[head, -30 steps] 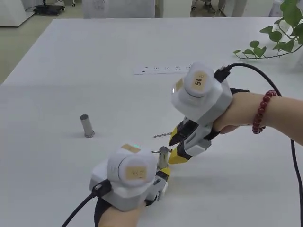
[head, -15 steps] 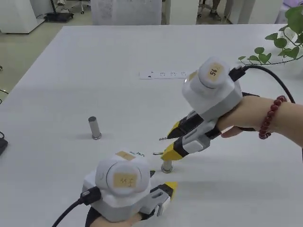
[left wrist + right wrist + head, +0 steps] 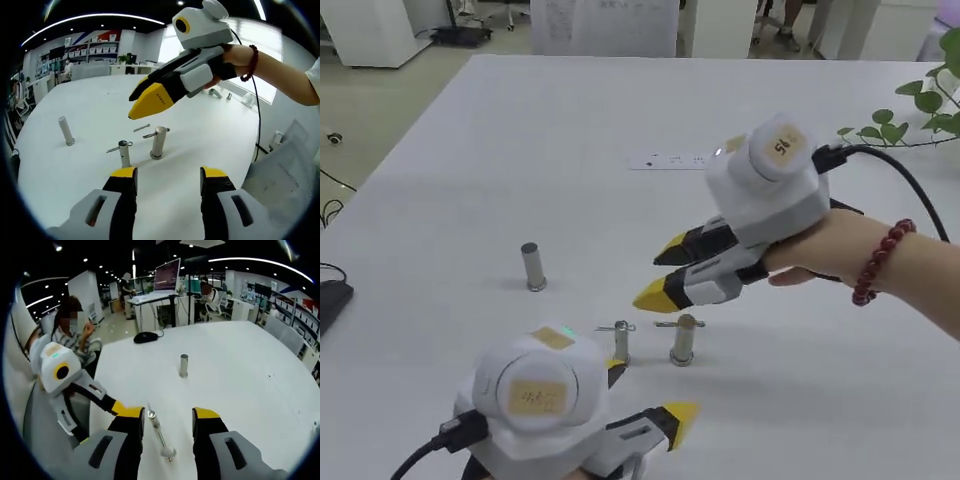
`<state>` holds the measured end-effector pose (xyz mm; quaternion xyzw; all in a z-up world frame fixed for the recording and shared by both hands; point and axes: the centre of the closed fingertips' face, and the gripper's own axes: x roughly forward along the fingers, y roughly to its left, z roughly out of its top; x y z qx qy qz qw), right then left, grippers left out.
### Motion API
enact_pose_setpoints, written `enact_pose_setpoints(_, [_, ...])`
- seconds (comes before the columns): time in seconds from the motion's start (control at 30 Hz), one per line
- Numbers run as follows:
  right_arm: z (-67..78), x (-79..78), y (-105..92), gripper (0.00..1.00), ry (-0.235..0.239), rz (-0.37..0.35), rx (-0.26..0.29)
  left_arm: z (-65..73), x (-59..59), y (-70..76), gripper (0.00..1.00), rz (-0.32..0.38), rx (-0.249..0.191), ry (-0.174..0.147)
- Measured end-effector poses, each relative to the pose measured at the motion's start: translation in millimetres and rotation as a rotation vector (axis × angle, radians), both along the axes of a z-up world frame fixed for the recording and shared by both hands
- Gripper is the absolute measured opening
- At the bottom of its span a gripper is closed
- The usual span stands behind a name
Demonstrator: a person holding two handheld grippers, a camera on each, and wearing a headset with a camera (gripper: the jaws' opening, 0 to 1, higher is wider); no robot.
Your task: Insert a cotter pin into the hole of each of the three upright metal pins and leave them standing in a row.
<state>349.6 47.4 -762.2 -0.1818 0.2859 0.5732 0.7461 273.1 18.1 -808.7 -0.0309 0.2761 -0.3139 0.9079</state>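
Two upright pins [image 3: 683, 340] (each crossed by a cotter pin [image 3: 616, 326]) are seen between the left gripper [image 3: 647, 392] and right gripper [image 3: 660, 272], both spread and empty.

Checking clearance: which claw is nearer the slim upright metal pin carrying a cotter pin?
Left. The left claw sits low, just short of the slim upright metal pin; the right claw hovers above it.

Two cottered pins [image 3: 683, 342], bare pin [image 3: 532, 268] — upright
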Motion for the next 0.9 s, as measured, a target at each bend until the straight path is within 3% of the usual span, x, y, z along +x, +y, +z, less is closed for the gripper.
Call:
enact_pose_setpoints(0.03, [0.7, 0.7, 2.3, 0.4, 0.0, 0.0, 0.008, 2.8, -0.1, 1.7, 0.54, 0.011, -0.018, -0.002])
enact_pose_setpoints(0.43, [-1.0, 17.9, 34.8, 0.42, -0.037, -0.008, 0.06, 4.8, -2.0, 32.2, 0.67, 0.075, 0.007, -0.017])
enact_pose_setpoints(0.5, [-1.0, 21.5, 42.1, 0.42, -0.042, -0.006, 0.073, 6.1, -0.8, 35.4, 0.7, 0.078, 0.008, -0.026])
enact_pose_setpoints(0.57, [-0.5, 24.8, 47.7, 0.41, -0.062, 0.003, 0.088, 8.2, 2.8, 40.1, 0.7, 0.073, 0.046, -0.063])
enact_pose_setpoints(0.63, [0.3, 26.9, 53.0, 0.41, -0.076, 0.01, 0.095, 8.8, 3.3, 41.1, 0.72, 0.067, 0.061, -0.064])
enact_pose_setpoints(0.7, [-1.5, 30.4, 59.2, 0.41, -0.084, 0.018, 0.095, 13.0, 5.7, 41.6, 0.74, 0.057, 0.071, -0.093])
enact_pose_setpoints(0.9, [-12.4, 47.0, 76.8, 0.41, -0.104, 0.034, 0.106, 19.1, 10.6, 41.9, 0.84, 0.056, 0.036, -0.107])
